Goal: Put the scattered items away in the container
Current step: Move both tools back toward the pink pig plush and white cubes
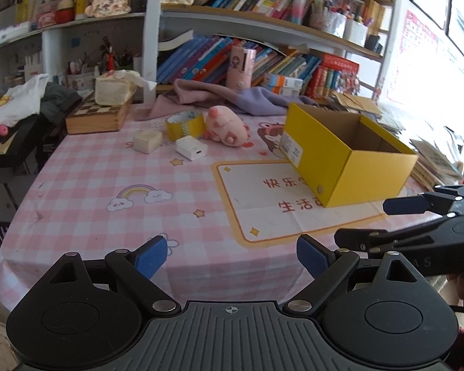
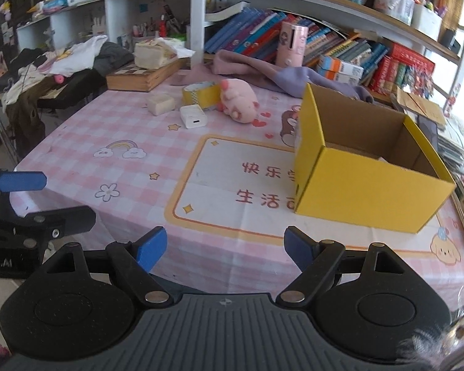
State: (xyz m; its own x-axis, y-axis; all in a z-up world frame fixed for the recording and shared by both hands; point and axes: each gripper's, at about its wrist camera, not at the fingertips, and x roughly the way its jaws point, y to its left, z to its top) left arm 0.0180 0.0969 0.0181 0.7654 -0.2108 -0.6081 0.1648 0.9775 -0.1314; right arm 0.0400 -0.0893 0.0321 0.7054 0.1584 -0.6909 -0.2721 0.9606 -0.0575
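Approach step: my left gripper (image 1: 229, 255) and right gripper (image 2: 224, 249) gape wide, empty. Scattered items, pink plush (image 1: 227, 125) among them, lie at eleven o'clock; yellow box (image 1: 349, 157) at one. Next: reach, grasp.

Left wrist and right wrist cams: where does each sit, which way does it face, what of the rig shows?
Left wrist: on the left tongs, angled down across the table; open fingers in the foreground, the right tongs intruding at the right edge, yellow box to the right.
Right wrist: on the right tongs, same downward slant; open fingers in the foreground, the left tongs at the left edge, the box nearer.
Shared: yellow box, pink plush, tape roll, white charger, cream block, checked tablecloth, bookshelf.
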